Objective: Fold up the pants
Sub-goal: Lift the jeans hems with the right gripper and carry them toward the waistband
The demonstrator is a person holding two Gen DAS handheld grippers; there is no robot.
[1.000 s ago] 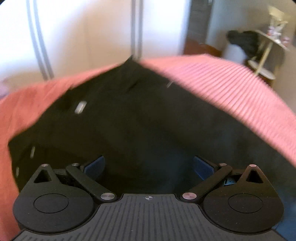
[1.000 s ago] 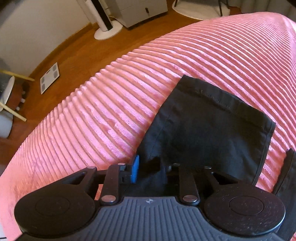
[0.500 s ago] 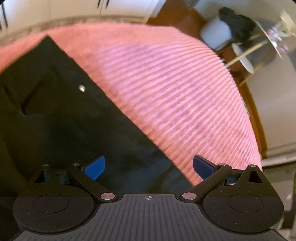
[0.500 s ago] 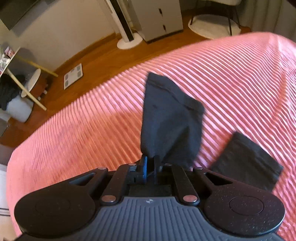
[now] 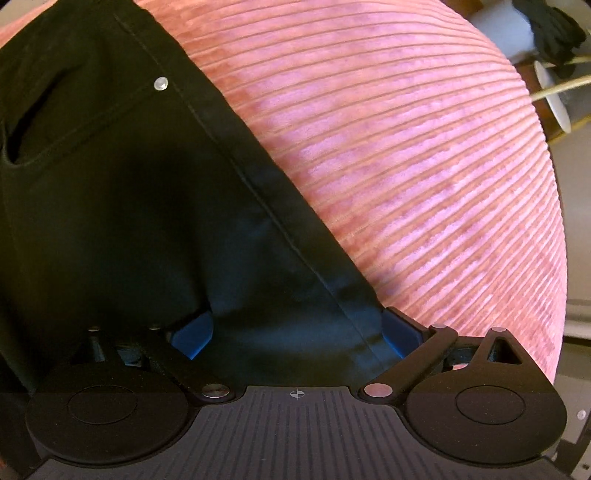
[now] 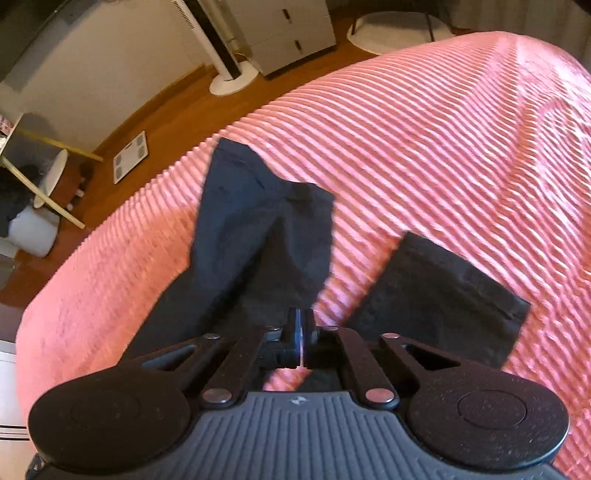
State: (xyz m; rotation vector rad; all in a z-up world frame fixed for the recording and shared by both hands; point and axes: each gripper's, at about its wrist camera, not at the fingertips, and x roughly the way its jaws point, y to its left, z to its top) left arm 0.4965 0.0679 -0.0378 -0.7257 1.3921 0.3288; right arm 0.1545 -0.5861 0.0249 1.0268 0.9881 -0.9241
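Note:
Black pants (image 5: 122, 206) lie on a pink ribbed bedspread (image 5: 424, 166). In the left wrist view I see the waist end with a rivet and a pocket opening. My left gripper (image 5: 295, 326) is open, its blue pads either side of the pants' side seam near the fabric edge. In the right wrist view my right gripper (image 6: 300, 332) is shut on one pant leg (image 6: 258, 236), held lifted above the bedspread (image 6: 424, 147) and hanging down. The other pant leg (image 6: 443, 295) lies flat to the right.
Beyond the bed edge in the right wrist view are a wooden floor, a bathroom scale (image 6: 131, 157), a tower fan base (image 6: 233, 79), a grey drawer unit (image 6: 291, 33) and a small side table (image 6: 40, 166). A white bin (image 5: 506, 29) stands past the bed in the left wrist view.
My right gripper has risen and pulled the pant leg up off the bed. My left gripper has swung down close over the pants' side seam, still open.

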